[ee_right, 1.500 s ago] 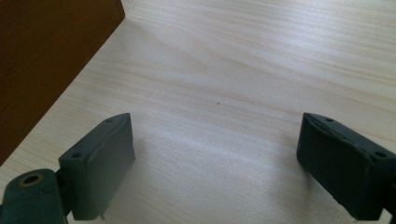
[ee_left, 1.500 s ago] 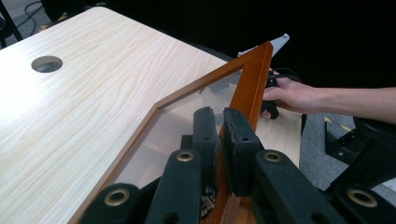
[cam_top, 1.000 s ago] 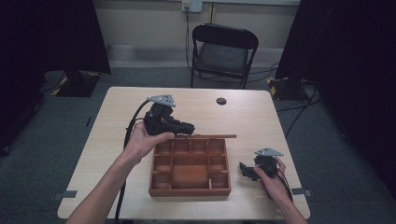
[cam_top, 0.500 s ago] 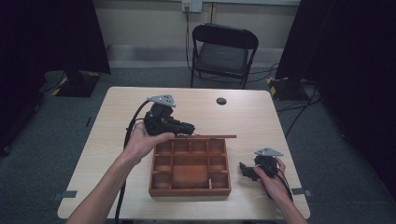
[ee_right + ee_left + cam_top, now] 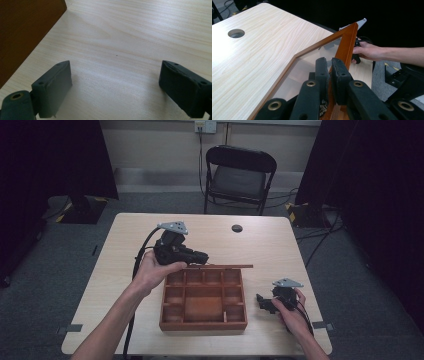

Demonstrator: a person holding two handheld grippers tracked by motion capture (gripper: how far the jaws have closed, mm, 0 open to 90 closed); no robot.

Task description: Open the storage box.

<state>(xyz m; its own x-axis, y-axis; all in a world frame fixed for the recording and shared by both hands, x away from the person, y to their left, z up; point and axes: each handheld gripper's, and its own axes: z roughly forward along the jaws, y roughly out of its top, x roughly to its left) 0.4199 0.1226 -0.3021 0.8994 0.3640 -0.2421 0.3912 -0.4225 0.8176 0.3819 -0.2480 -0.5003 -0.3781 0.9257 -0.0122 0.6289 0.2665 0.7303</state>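
1. My right gripper [image 5: 263, 303] sits low right in the high view, jaws spread wide over bare table [image 5: 280, 250].
2. The wooden tray [image 5: 204, 321], reddish-brown with small compartments, lies at centre.
3. Its lid [image 5: 345, 43], an orange-brown frame around a clear pane, is clamped edge-on by my left gripper [image 5: 330, 70] above the tray's far rim.

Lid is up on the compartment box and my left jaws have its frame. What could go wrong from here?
1. The left gripper pinches only the thin wooden frame of the hinged lid, near one edge; it could slip and the lid drop shut.
2. The lid's panel looks like clear glazing; a drop might crack it.
3. The right gripper rests open on the table beside the wooden compartment box, not bracing it, so pushing the lid further may slide or tip the box.
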